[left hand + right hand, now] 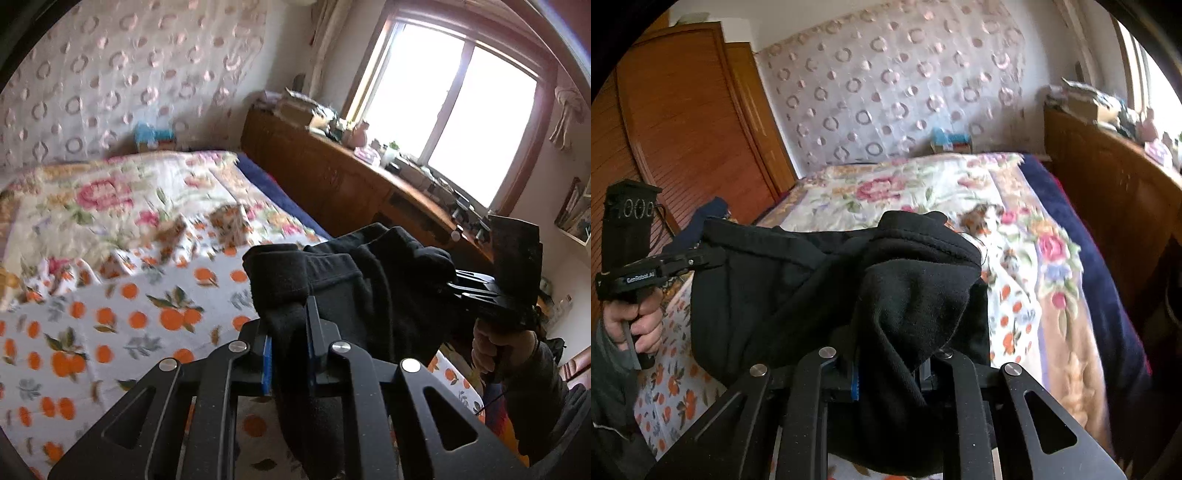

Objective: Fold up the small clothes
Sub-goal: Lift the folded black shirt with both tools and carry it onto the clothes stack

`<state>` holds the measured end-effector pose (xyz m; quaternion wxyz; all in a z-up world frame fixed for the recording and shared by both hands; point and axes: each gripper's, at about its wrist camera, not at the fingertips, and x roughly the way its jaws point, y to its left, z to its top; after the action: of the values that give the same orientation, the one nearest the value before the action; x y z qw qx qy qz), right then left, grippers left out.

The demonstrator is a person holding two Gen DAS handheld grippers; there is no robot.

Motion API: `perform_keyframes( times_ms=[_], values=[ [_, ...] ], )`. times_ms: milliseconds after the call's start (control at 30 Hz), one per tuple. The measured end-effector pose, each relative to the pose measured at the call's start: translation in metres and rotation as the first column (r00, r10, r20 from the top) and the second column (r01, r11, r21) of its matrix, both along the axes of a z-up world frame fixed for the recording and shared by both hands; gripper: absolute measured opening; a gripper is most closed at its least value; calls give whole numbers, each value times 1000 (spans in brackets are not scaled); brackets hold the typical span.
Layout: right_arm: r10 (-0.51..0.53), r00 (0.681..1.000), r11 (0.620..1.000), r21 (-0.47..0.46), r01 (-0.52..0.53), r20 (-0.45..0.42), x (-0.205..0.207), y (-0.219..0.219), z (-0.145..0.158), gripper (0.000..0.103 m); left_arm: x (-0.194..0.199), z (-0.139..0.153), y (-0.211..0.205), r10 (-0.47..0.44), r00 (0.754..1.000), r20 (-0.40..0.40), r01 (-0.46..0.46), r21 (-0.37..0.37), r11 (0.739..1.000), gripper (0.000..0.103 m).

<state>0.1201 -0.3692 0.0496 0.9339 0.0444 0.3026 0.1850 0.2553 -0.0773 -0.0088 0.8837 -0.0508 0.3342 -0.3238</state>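
Note:
A small black fleece garment (369, 280) hangs stretched between both grippers above the bed. In the left wrist view my left gripper (290, 325) is shut on one bunched edge of it, the cloth squeezed between the blue pads. Across from it, my right gripper (458, 284) bites the far end, with a hand (491, 350) on its handle. In the right wrist view my right gripper (886, 369) is shut on a thick fold of the garment (783, 288), which hides its fingertips. The left gripper (709, 256) holds the other end at the left.
Below lies an orange-print sheet (110, 325), with a floral quilt (110, 192) further back. A navy blanket (1100, 277) runs along the bed's right edge. A cluttered wooden cabinet (332, 177) stands under the window. A wooden wardrobe (683, 129) is at the left.

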Motion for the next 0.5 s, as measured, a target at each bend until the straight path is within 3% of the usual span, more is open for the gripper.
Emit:
perform_keyframes(
  times_ms=[267, 500],
  values=[
    [111, 991, 993, -60, -107, 69, 14, 51, 20, 19, -19, 22, 55, 112, 991, 77, -113, 11, 994, 14],
    [236, 967, 967, -122, -223, 100, 43, 110, 32, 19, -40, 31, 119, 233, 963, 133, -237, 15, 971, 14]
  ],
)
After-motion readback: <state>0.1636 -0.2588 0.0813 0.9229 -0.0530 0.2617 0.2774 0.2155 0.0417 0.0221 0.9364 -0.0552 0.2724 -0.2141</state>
